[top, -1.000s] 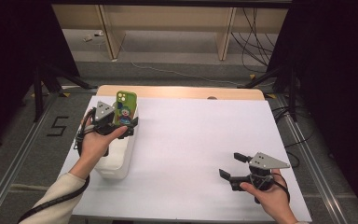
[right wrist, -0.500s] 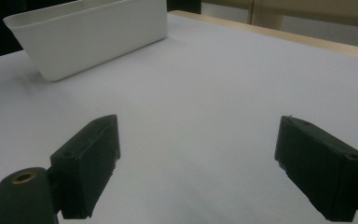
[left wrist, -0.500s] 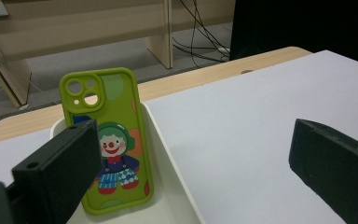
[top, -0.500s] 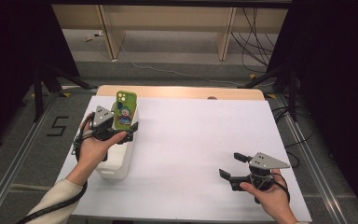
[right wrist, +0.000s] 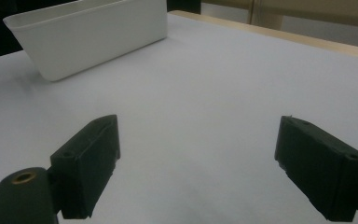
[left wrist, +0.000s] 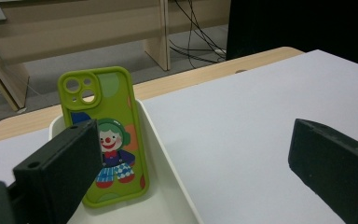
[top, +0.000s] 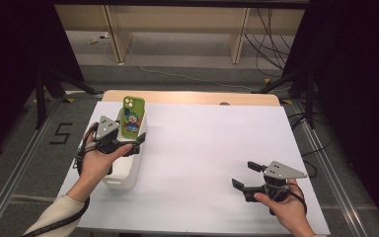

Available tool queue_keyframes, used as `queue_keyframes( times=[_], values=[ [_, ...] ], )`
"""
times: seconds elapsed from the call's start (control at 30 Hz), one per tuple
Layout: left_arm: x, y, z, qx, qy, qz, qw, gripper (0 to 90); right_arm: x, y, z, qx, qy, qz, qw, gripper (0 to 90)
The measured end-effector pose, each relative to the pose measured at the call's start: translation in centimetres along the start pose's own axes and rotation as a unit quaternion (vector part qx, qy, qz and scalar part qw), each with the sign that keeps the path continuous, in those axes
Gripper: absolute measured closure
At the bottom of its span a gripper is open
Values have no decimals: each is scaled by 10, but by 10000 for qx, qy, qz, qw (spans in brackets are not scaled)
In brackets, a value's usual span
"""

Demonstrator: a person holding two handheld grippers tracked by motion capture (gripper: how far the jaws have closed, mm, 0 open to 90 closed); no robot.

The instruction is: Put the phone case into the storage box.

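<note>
A green phone case [top: 132, 116] with a cartoon clown on it stands upright in the far end of a white bin [top: 123, 174] at the table's left. In the left gripper view the phone case [left wrist: 105, 135] leans on the bin's end wall, just beyond the left jaw. My left gripper [top: 137, 143] hovers over the bin [left wrist: 168, 154], just short of the case, open with nothing between its jaws [left wrist: 193, 140]. My right gripper [top: 243, 174] rests at the near right of the table, open and empty [right wrist: 198, 130], pointing toward the bin [right wrist: 93, 32].
White sheeting [top: 202, 148] covers the table, with a strip of bare wood [top: 192, 97] along the far edge. Beyond it are wooden shelf legs [top: 239, 34] and cables on the floor [top: 271, 29]. Dark stands flank both sides.
My left gripper has drawn back slightly toward the person, away from the phone case. The case, the bin and the right gripper have not moved.
</note>
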State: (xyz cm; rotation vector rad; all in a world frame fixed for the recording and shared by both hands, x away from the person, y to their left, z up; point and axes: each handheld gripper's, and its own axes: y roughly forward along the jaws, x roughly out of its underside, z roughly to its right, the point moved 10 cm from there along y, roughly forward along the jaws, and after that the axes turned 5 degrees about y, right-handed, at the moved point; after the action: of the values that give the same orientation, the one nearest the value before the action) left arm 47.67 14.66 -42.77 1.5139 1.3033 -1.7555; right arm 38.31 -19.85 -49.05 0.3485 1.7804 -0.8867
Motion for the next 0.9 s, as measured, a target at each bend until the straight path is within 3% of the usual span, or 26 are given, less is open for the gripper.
queue_keyframes(
  times=[0.9],
  values=[
    [10,-24,12,101,40,106,9999,27,-2,-2,1,24,-2,24,10000,151]
  ],
)
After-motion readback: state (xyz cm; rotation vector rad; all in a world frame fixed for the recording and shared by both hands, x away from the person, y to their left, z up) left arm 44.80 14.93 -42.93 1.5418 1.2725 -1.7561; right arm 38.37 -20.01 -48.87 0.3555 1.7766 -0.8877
